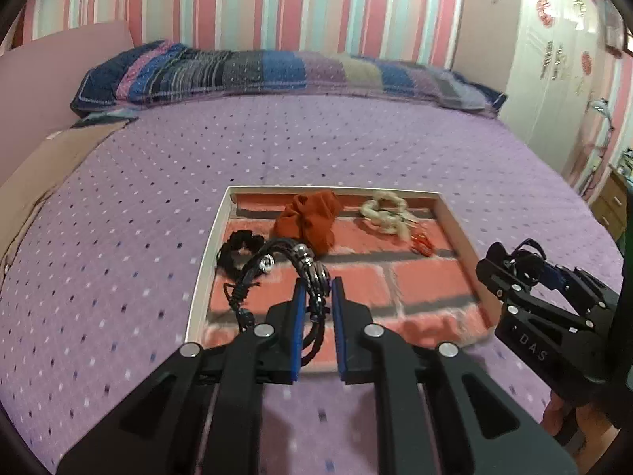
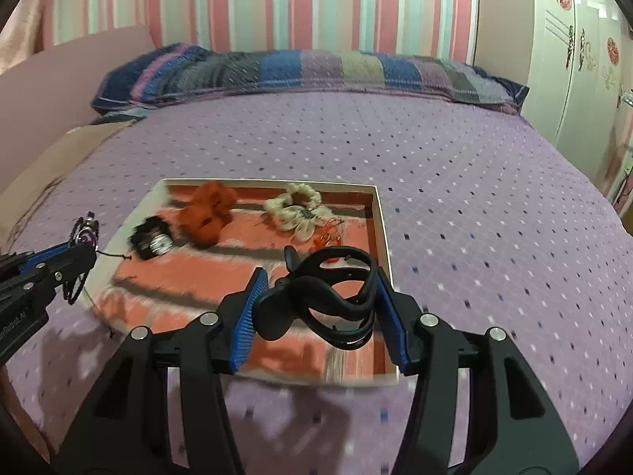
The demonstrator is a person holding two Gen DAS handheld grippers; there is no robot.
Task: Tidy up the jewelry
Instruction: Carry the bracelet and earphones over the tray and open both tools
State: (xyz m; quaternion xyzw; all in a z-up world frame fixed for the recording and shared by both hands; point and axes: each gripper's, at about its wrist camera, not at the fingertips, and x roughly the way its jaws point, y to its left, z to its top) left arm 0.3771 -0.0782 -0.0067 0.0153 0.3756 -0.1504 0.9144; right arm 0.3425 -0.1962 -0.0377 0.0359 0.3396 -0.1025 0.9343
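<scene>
A shallow white-rimmed tray [image 1: 213,237] with a red brick-pattern floor lies on the purple bedspread; it also shows in the right wrist view [image 2: 381,213]. In it lie a black scrunchie [image 1: 237,247], an orange scrunchie [image 1: 310,217], a cream scrunchie [image 1: 381,209] and small red earrings [image 1: 423,243]. My left gripper [image 1: 316,289] is shut on a black braided cord bracelet [image 1: 277,263] with metal beads, held over the tray's near left part. My right gripper [image 2: 320,281] is shut on a black wristband watch [image 2: 328,293] over the tray's near right corner.
A striped blue and purple pillow [image 1: 277,71] lies along the far edge of the bed. A pink headboard [image 1: 47,79] stands at the left. A white wardrobe [image 2: 585,59] and a wooden drawer unit [image 1: 613,202] stand at the right.
</scene>
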